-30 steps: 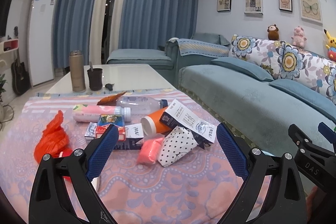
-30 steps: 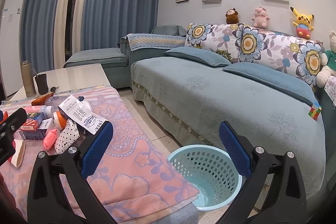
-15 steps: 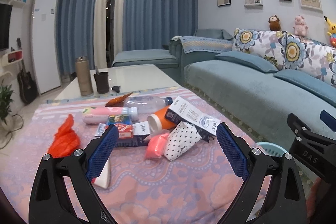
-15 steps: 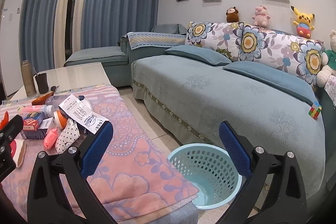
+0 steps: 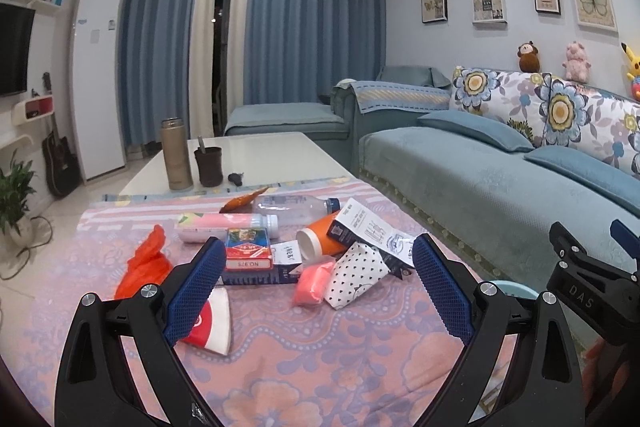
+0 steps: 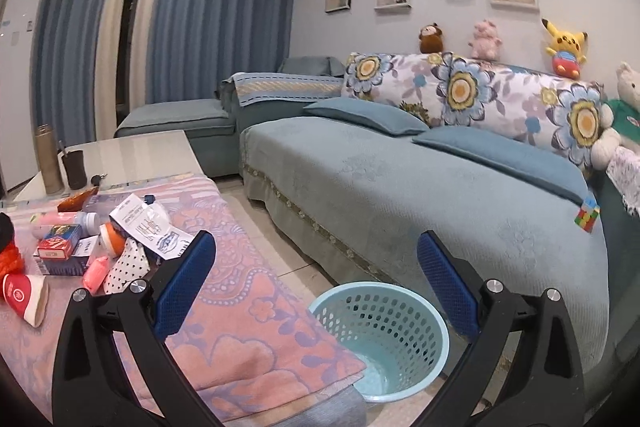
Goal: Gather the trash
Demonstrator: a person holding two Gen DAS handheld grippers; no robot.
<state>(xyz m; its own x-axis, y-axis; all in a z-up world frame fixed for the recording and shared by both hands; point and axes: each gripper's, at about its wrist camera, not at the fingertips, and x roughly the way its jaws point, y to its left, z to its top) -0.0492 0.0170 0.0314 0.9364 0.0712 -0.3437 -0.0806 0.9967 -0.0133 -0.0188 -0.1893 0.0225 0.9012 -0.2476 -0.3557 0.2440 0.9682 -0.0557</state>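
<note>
A heap of trash lies on the pink floral cloth (image 5: pixel 320 355): an orange bag (image 5: pixel 146 265), a red paper cup (image 5: pixel 210 323), a pink bottle (image 5: pixel 224 225), a clear bottle (image 5: pixel 296 207), a red and blue box (image 5: pixel 248 253), an orange cup (image 5: pixel 320 241), a printed carton (image 5: pixel 370 233), a polka-dot packet (image 5: pixel 356 279) and a pink lump (image 5: pixel 314 283). My left gripper (image 5: pixel 316 293) is open and empty, above the cloth just short of the heap. My right gripper (image 6: pixel 316 291) is open and empty above a teal basket (image 6: pixel 380 323) on the floor.
A thermos (image 5: pixel 176 155), a dark cup (image 5: pixel 209 167) and keys (image 5: pixel 236 179) stand on the white table's far end (image 5: pixel 260 155). A blue sofa (image 6: pixel 400 187) runs along the right, beyond the basket. The heap also shows in the right wrist view (image 6: pixel 100 243).
My left gripper has drawn back and risen from the heap, so the red cup now shows. The right gripper has barely moved.
</note>
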